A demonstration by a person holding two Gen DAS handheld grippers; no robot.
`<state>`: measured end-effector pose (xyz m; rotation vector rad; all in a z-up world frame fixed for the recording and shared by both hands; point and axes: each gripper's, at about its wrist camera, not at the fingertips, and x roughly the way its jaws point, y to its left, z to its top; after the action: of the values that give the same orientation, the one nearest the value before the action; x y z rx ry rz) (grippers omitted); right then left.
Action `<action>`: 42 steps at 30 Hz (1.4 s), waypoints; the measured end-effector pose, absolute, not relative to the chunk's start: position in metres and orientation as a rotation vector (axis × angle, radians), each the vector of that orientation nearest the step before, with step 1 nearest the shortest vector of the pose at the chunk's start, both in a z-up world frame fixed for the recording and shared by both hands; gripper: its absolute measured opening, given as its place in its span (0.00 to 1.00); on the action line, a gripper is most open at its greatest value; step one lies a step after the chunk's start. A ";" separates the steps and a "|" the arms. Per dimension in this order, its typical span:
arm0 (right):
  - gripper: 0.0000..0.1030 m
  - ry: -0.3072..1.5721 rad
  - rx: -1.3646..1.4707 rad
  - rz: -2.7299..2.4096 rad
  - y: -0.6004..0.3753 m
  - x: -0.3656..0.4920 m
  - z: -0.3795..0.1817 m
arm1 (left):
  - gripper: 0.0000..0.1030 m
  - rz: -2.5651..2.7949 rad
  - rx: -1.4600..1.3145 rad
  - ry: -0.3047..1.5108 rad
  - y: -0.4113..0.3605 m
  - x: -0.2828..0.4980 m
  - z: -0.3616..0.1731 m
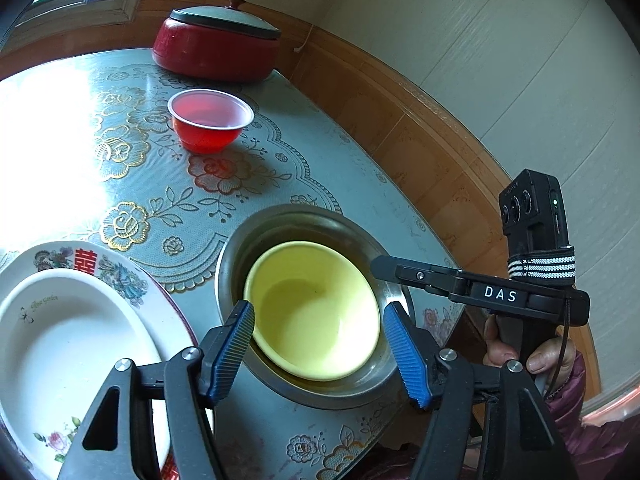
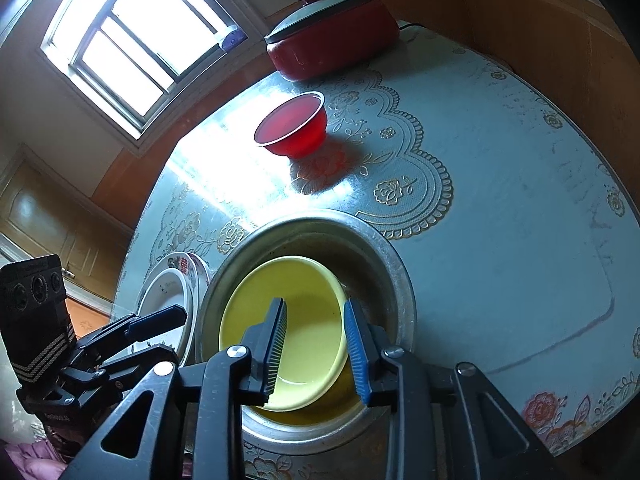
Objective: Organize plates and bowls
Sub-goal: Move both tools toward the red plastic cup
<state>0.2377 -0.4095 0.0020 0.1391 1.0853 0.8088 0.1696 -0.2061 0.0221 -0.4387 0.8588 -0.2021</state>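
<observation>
A yellow bowl (image 1: 316, 312) (image 2: 296, 332) sits tilted inside a steel bowl (image 1: 280, 224) (image 2: 384, 256) near the table's front edge. My left gripper (image 1: 318, 306) is open, its blue pads wide apart on either side of the yellow bowl, touching nothing. My right gripper (image 2: 315, 305) is open too: one finger is inside the yellow bowl and the other just outside its right rim, with a gap between the pads and the wall. A white deep plate (image 1: 60, 340) (image 2: 168, 296) lies on a floral plate (image 1: 120, 272) to the left. A red plastic bowl (image 1: 208, 120) (image 2: 292, 128) stands farther back.
A red lidded pot (image 1: 216, 48) (image 2: 332, 40) stands at the table's far edge by the wood-panelled wall. The table (image 1: 340, 160) (image 2: 500, 200) wears a grey floral cover. A hand (image 1: 540, 356) holds the right gripper's handle at the right table edge.
</observation>
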 end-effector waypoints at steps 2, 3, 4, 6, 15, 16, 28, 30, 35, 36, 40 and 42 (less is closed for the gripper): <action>0.28 1.083 0.140 0.815 -0.409 0.240 0.005 | 0.66 -0.191 -0.442 0.851 -0.202 0.171 0.024; 0.28 1.083 0.142 0.817 -0.408 0.242 0.005 | 0.67 -0.183 -0.445 0.848 -0.200 0.173 0.025; 0.28 1.083 0.148 0.820 -0.408 0.244 0.006 | 0.67 -0.176 -0.449 0.845 -0.198 0.174 0.026; 0.28 1.084 0.166 0.830 -0.408 0.247 0.007 | 0.67 -0.161 -0.453 0.839 -0.195 0.176 0.027; 0.29 1.116 0.281 0.857 -0.405 0.274 0.012 | 0.70 -0.090 -0.467 0.840 -0.183 0.192 0.031; 0.29 1.120 0.298 0.862 -0.404 0.278 0.012 | 0.70 -0.079 -0.470 0.842 -0.182 0.194 0.031; 0.33 1.175 0.380 0.886 -0.382 0.317 0.003 | 0.70 -0.018 -0.540 0.851 -0.159 0.220 0.024; 0.33 1.184 0.388 0.884 -0.377 0.323 0.001 | 0.70 -0.009 -0.547 0.853 -0.154 0.225 0.022; 0.34 1.201 0.422 0.889 -0.365 0.341 -0.002 | 0.70 0.022 -0.537 0.854 -0.145 0.236 0.020; 0.34 1.204 0.430 0.891 -0.361 0.344 -0.002 | 0.70 0.028 -0.531 0.853 -0.143 0.239 0.020; 0.37 1.223 0.461 0.893 -0.347 0.356 -0.004 | 0.70 0.055 -0.516 0.846 -0.136 0.250 0.019; 0.37 1.231 0.471 0.898 -0.339 0.362 -0.006 | 0.70 0.069 -0.518 0.846 -0.131 0.256 0.019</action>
<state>0.3617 -0.3395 -0.0055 0.4707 1.2314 0.8978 0.2557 -0.1309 0.0189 -0.5179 0.8463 0.0688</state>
